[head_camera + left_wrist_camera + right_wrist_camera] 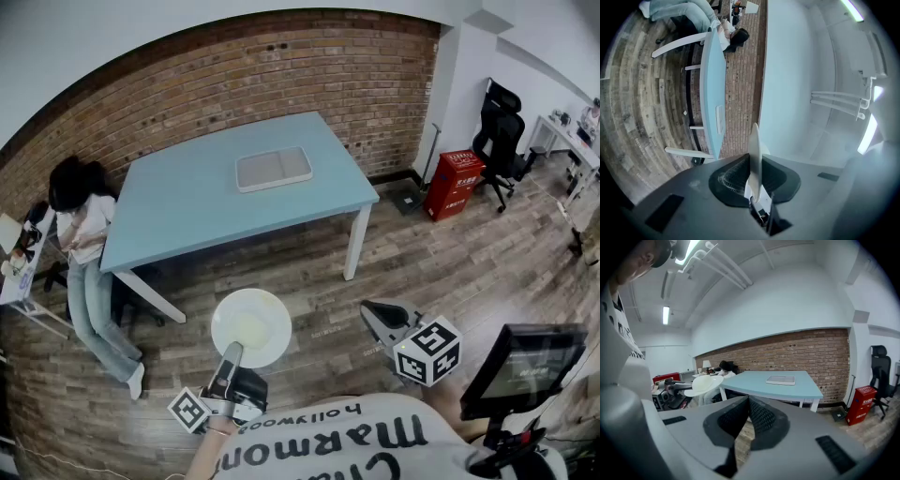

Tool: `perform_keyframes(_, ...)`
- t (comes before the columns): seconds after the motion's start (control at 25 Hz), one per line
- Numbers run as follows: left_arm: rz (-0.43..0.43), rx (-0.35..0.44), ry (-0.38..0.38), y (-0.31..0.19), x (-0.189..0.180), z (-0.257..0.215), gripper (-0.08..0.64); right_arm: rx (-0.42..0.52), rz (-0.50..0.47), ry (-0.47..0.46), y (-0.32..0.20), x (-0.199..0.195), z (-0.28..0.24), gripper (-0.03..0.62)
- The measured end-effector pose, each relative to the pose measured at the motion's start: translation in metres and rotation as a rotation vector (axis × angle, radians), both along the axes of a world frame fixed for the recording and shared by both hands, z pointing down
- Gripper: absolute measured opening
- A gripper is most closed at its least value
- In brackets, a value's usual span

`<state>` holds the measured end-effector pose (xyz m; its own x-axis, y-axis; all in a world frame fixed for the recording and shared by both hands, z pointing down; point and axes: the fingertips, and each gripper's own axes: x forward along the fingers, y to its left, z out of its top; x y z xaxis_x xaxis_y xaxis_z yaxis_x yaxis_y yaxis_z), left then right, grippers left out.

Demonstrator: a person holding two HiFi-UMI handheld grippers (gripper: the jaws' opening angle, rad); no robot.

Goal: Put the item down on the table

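Observation:
My left gripper [231, 354] is shut on the rim of a white plate [250, 327], which it holds level above the wooden floor, short of the light blue table [197, 197]. In the left gripper view the plate [754, 164] shows edge-on, pinched between the jaws. My right gripper [373, 314] hangs to the right of the plate, shut with nothing in it; its jaws meet in the right gripper view [748, 401]. There the plate [704, 384] appears at the left and the table [773, 385] straight ahead.
A grey tray [273, 169] lies on the table near its far side. A person [84, 262] sits at the table's left end. A red box [454, 183] and a black office chair [502, 141] stand at the right. A monitor [525, 367] is close by my right side.

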<state>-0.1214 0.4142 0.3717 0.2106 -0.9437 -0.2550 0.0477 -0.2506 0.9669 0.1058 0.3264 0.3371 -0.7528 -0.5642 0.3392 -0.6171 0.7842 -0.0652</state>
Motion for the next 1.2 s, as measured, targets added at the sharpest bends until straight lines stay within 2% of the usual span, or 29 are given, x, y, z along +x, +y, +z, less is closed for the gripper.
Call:
perform_keyframes(0.64,0.004,0.004,0.012,-0.003,-0.004,-0.001,0.038,-0.008,0.012,-0.028,-0.003,-0.002,0.002,0.011)
perform_keyframes(0.96,-0.006,-0.002,0.022,-0.006,-0.021,-0.003,0.038,-0.024,0.037,-0.035,-0.008,-0.012,0.000,0.011)
perform_keyframes(1.2,0.019,0.009,0.008,0.002,-0.040,0.014,0.038,-0.029,0.050,-0.046,0.003,-0.034,0.022,0.011)
